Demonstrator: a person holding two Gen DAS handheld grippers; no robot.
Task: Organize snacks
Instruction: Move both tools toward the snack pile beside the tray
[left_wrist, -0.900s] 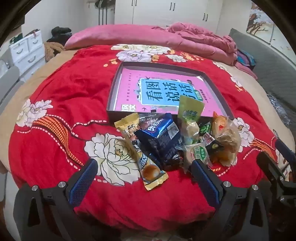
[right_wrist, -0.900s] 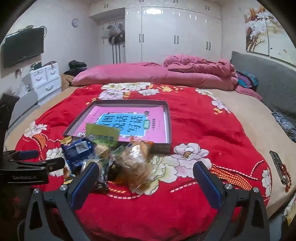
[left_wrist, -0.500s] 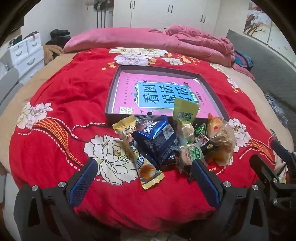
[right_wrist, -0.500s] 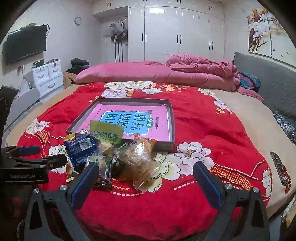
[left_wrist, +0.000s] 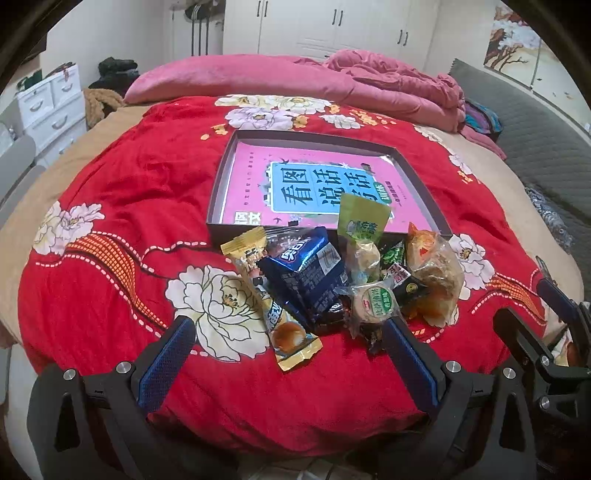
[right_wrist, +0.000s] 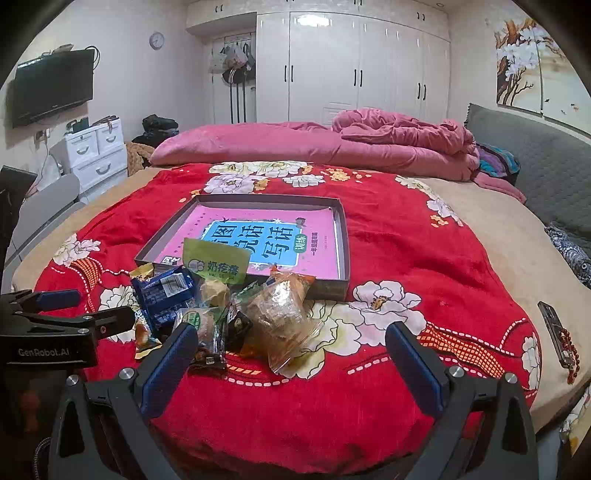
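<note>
A pile of snack packets lies on the red flowered bedspread (left_wrist: 122, 206) in front of a shallow dark box (left_wrist: 221, 173) lined with a pink book. The pile holds a blue packet (left_wrist: 306, 273), a long yellow packet (left_wrist: 273, 299), a green-topped packet (left_wrist: 364, 225), a round green-labelled cake (left_wrist: 375, 301) and a clear bag of pastries (left_wrist: 436, 273). My left gripper (left_wrist: 288, 343) is open and empty, just short of the pile. My right gripper (right_wrist: 291, 345) is open and empty, near the clear bag (right_wrist: 284, 314). The box (right_wrist: 341, 240) also shows there.
Pink quilts (right_wrist: 332, 147) lie across the far side of the bed. A grey headboard (right_wrist: 546, 166) runs along the right. A phone with beads (right_wrist: 557, 332) lies at the right edge. White drawers (right_wrist: 96, 151) stand at the left.
Both grippers have drawn back and risen slightly, so the pile and box sit a little farther off. Nothing was grasped or moved.
</note>
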